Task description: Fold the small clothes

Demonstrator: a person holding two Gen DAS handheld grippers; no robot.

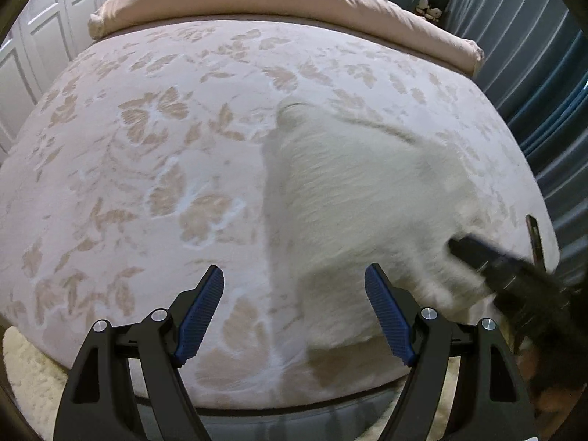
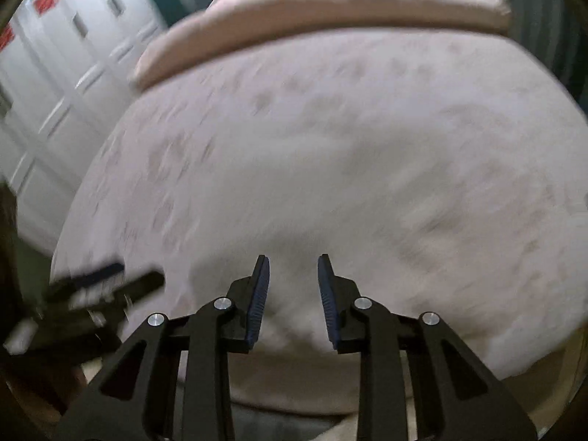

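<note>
One floral bed cover (image 1: 147, 154), rolled pink duvet (image 1: 257, 3) along its far edge, white fleecy garment (image 1: 360, 198) on cover's near right part, left gripper (image 1: 294, 286) fingers spread wide above near edge, right gripper (image 2: 294, 275) blurred, fingers apart, holding nothing.

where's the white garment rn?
Left wrist view: white fuzzy garment lies on the floral bedspread, right of centre near the bed's front edge, ahead of the open left gripper; the blurred right gripper reaches its right side.
</note>
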